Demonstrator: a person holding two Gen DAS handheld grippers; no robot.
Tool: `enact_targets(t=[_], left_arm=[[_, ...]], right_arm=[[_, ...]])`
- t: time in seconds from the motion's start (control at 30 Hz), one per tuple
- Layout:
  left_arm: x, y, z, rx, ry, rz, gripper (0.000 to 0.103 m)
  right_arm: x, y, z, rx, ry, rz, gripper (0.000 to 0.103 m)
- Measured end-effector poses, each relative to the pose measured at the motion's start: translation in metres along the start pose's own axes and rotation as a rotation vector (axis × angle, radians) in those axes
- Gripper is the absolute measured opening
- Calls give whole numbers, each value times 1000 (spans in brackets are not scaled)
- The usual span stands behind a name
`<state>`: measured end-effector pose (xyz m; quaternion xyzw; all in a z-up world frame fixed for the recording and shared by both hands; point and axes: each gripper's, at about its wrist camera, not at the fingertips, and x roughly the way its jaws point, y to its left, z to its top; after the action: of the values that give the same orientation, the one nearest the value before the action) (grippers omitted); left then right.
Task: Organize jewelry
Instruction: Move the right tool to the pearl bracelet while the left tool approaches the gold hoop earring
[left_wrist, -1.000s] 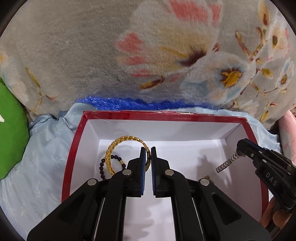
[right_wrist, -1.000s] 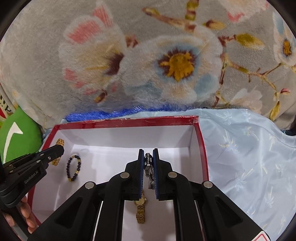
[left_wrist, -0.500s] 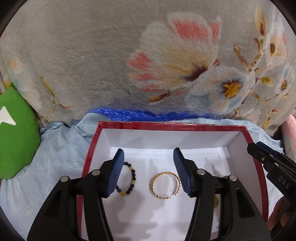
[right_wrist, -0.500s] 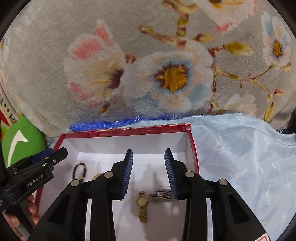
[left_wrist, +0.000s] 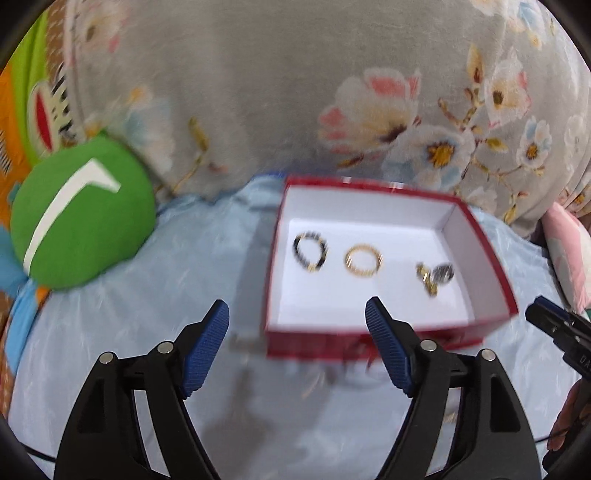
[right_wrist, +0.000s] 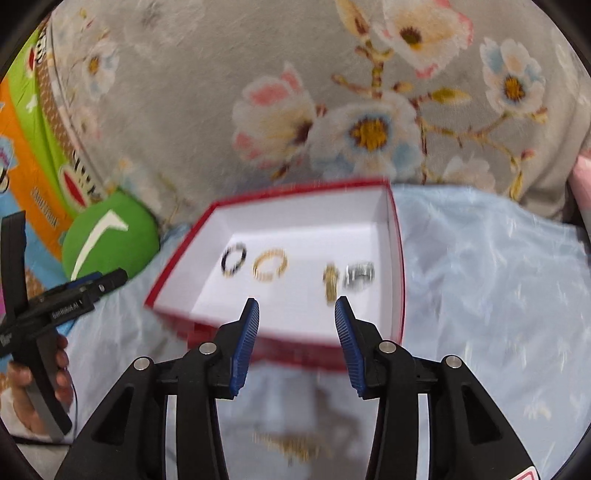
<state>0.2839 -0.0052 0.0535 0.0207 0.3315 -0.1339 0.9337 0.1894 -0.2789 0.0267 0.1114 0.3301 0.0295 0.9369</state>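
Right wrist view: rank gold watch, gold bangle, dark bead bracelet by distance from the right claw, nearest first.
From the right claw, jaws opening, nothing between them:
1. Gold watch, just ahead, right part of the box.
2. Gold bangle, middle, further left.
3. Dark bead bracelet, far left.

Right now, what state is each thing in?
Red cardboard box: open, no lid.
Dark beaded bracelet: flat in box.
Gold bangle: flat in box.
Gold watch: in box.
Silver watch: in box, beside gold watch.
Left gripper: opening, empty.
Right gripper: opening, empty.

glossy red card box (left_wrist: 491, 254), matt white inside, shiny gold metal bangle (left_wrist: 364, 260), sheeny blue cloth (right_wrist: 498, 295)
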Motion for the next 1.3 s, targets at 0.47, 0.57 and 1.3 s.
enact_targets(t=[0.47,0.57,1.3], left_arm=[[-11,23,-107,-92,196,-16,74],[-14,25,-113,-99,206,-23,74],[-23,33,-156,-101,289,-39,74]], right_arm=[[47,14,-86,-94,190,-19,42],[60,13,-88,-96,226,-26,45],[3,0,-105,-13,176,-79,7]])
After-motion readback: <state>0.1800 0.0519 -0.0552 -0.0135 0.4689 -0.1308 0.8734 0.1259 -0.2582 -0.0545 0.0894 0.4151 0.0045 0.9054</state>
